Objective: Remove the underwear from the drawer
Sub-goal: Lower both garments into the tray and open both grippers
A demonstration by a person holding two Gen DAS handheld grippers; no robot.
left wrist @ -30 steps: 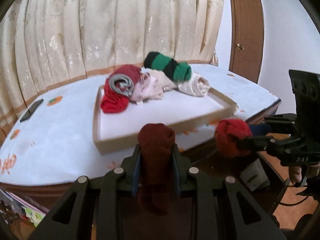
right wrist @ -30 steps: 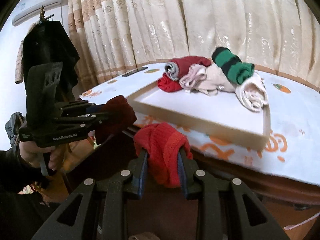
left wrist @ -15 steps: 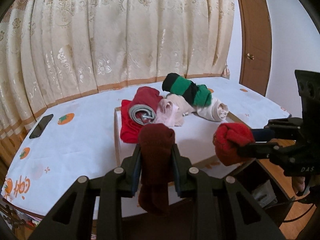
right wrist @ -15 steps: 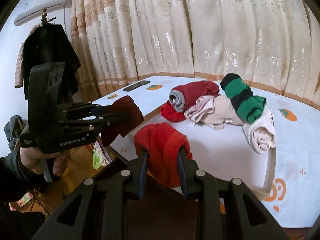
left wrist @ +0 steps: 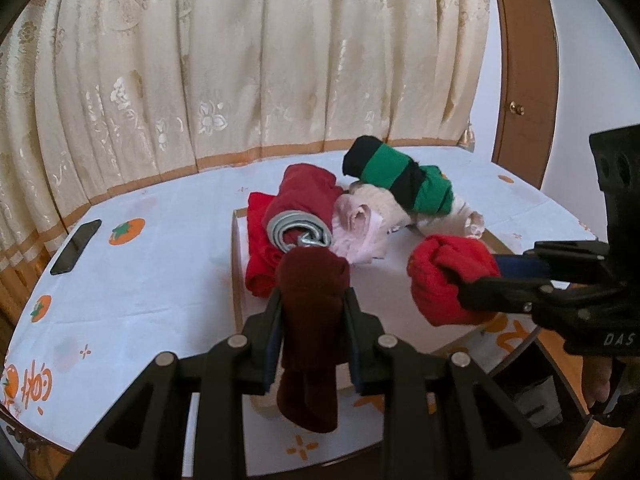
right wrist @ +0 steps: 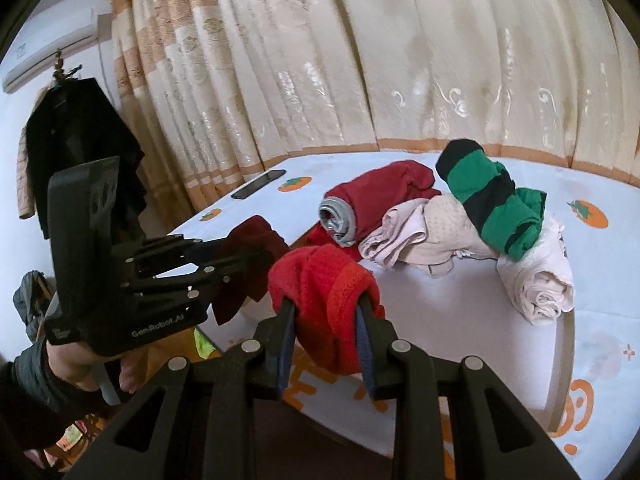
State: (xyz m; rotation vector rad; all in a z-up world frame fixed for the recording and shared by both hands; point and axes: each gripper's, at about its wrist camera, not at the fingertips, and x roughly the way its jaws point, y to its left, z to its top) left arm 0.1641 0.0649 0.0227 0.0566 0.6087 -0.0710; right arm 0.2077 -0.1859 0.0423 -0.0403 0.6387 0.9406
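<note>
Two views. On the left one, my left tool (left wrist: 312, 312) squeezes a dark red roll (left wrist: 310, 320) above the tray (left wrist: 236, 264). On the right one, my right tool (right wrist: 326, 320) squeezes a bright red roll (right wrist: 320, 296) over the desk (right wrist: 600, 248).

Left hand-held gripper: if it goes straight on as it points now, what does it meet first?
Probably the rolled dark red garment with the grey waistband, lying straight past the maroon roll it holds; depth is uncertain.
</note>
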